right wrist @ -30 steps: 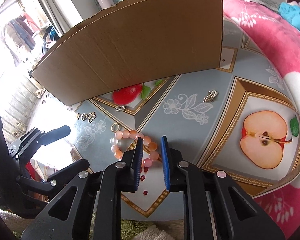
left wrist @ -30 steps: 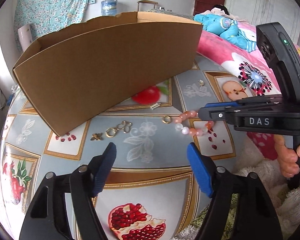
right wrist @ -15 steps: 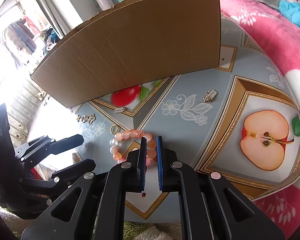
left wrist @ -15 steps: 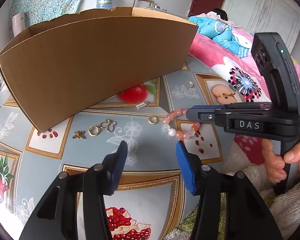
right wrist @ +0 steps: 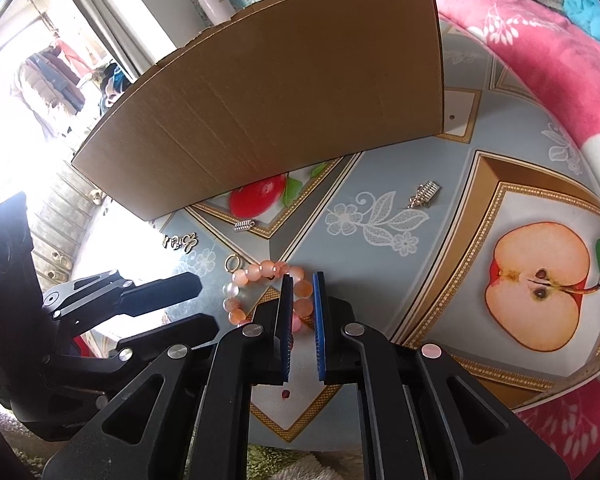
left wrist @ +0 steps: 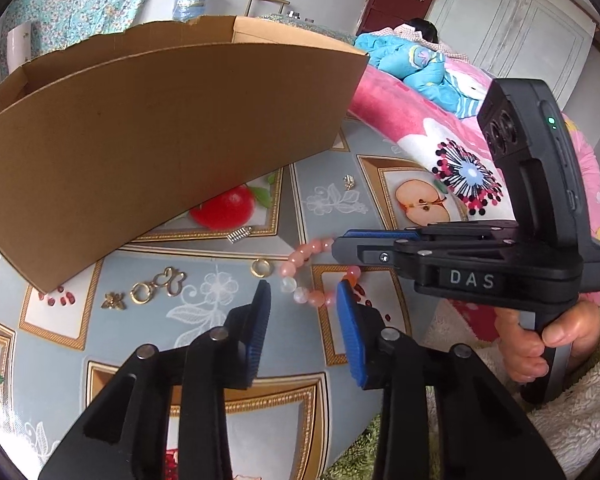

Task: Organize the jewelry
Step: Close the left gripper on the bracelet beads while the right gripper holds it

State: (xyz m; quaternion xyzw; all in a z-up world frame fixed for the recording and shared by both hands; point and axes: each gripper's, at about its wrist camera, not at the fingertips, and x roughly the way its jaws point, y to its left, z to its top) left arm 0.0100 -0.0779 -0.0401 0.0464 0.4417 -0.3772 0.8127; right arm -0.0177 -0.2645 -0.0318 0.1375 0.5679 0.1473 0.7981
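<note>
A pink and white bead bracelet [left wrist: 306, 276] [right wrist: 256, 280] lies on the fruit-print tablecloth. My right gripper [right wrist: 301, 280] [left wrist: 340, 246] is closed on the bracelet's right side, beads pinched between its blue pads. My left gripper [left wrist: 303, 300] [right wrist: 198, 300] is open, its jaws straddling the bracelet's near beads just above the cloth. A gold ring [left wrist: 261, 267] [right wrist: 232, 262] lies just left of the bracelet. A gold clasp piece [left wrist: 158, 286] and a small gold bee charm [left wrist: 114, 301] lie further left.
A large open cardboard box [left wrist: 160, 128] [right wrist: 280, 92] stands behind the jewelry. Small silver charms [left wrist: 238, 235] [right wrist: 424, 194] lie near it. A pink blanket [left wrist: 420, 136] borders the table on the right, and fleece covers the near edge [left wrist: 560, 420].
My right gripper closed from a narrow gap onto the bracelet. My left gripper moved right and forward toward the bracelet and narrowed its opening.
</note>
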